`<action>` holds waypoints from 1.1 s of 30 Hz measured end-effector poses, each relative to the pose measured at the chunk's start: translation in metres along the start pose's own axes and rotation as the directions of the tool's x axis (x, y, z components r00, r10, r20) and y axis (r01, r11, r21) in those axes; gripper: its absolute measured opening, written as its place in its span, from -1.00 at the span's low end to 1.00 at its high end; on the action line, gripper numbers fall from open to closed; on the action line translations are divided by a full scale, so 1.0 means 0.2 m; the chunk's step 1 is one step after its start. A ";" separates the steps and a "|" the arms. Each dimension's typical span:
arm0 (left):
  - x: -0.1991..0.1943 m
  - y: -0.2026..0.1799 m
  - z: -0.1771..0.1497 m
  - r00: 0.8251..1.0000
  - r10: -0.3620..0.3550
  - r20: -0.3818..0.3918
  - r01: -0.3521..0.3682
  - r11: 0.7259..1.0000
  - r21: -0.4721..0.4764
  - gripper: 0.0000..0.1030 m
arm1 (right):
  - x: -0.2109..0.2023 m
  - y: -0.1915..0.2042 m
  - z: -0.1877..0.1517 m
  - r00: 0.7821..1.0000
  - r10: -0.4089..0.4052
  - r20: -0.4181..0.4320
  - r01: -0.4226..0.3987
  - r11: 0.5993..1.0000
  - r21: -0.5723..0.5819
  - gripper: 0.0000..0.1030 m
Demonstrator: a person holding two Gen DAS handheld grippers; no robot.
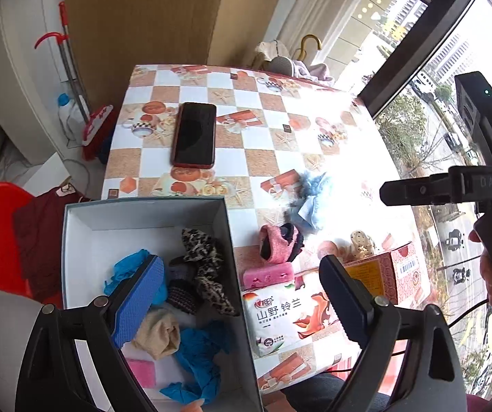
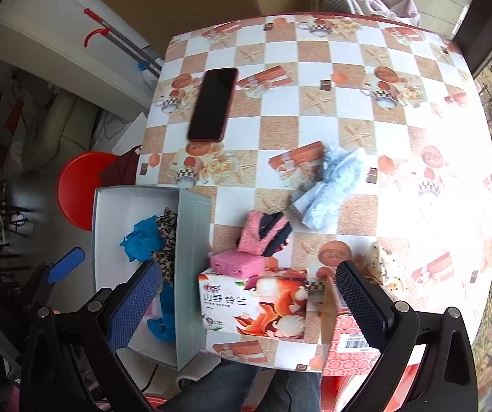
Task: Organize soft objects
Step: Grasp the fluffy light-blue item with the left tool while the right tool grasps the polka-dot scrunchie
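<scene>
Box (image 1: 74,240) overhangs table (image 2: 400,110) near-left corner, phone (image 2: 213,103) behind it, tissue pack (image 2: 253,304) on near edge, sponge (image 2: 237,262) and socks (image 2: 263,235) just behind.

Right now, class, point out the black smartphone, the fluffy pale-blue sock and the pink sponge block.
black smartphone (image 1: 194,134): left wrist view, screen centre.
fluffy pale-blue sock (image 2: 335,185): right wrist view, middle.
pink sponge block (image 2: 237,263): right wrist view, top face.

**Soft things, some boxed, some still out**

The open grey box (image 1: 74,226) holds crumpled blue cloths (image 1: 198,350), a leopard-print scrunchie (image 1: 208,274), a beige sock (image 1: 158,338) and a pink sponge (image 1: 141,372). On the table lie a fluffy blue piece (image 2: 335,185), a pink-and-navy sock (image 2: 263,237), another pink sponge (image 2: 237,264) and a dotted cream scrunchie (image 2: 385,267)
</scene>
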State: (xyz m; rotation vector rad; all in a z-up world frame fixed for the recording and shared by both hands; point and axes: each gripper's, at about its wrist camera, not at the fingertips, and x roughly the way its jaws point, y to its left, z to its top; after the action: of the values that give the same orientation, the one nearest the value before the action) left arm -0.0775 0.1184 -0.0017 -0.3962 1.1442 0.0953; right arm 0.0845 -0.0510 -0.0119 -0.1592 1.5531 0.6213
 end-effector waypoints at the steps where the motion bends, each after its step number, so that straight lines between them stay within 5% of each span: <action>1: 0.04 -0.05 0.03 1.000 0.004 -0.025 -0.004 1.000 0.020 0.82 | -0.01 -0.09 0.01 1.000 -0.008 -0.005 0.008 0.999 0.040 0.98; 6: 0.36 -0.27 0.15 0.987 -0.011 -0.161 0.023 0.997 0.069 0.82 | 0.08 -0.55 0.01 0.992 -0.006 -0.123 0.035 0.972 0.233 0.98; 10: 0.64 -0.39 0.18 0.958 0.005 -0.287 0.021 0.996 0.090 0.82 | 0.28 -0.81 -0.02 0.972 0.053 -0.227 0.026 0.943 0.332 0.98; 18: 1.01 -0.59 0.29 0.920 0.108 -0.378 -0.027 0.977 0.213 0.82 | 0.72 -1.00 -0.02 0.894 0.154 -0.421 0.003 0.937 0.349 0.98; 23: 1.25 -0.67 0.36 0.888 0.178 -0.424 -0.073 0.965 0.252 0.82 | 0.88 -1.07 -0.05 0.864 0.101 -0.493 0.064 0.950 0.306 0.98; 29: 1.40 -0.78 0.39 0.878 0.252 -0.406 -0.118 0.938 0.327 0.82 | 0.84 -1.23 -0.15 0.882 -0.039 -0.470 0.160 0.962 0.221 0.98; 32: 1.44 -0.80 0.39 0.875 0.276 -0.397 -0.140 0.931 0.338 0.82 | 0.72 -1.42 -0.19 0.896 -0.184 -0.403 0.296 0.925 0.236 0.98; 33: 1.46 -0.80 0.39 0.875 0.270 -0.402 -0.137 0.934 0.330 0.82 | 0.67 -1.47 -0.21 0.914 -0.176 -0.366 0.289 0.915 0.280 0.98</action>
State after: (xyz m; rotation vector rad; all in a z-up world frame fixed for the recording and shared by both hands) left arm 0.1552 -0.0385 -0.1953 -0.0231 1.6267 0.0201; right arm 0.1704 -0.2822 -0.2264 -0.2027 1.9081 0.1371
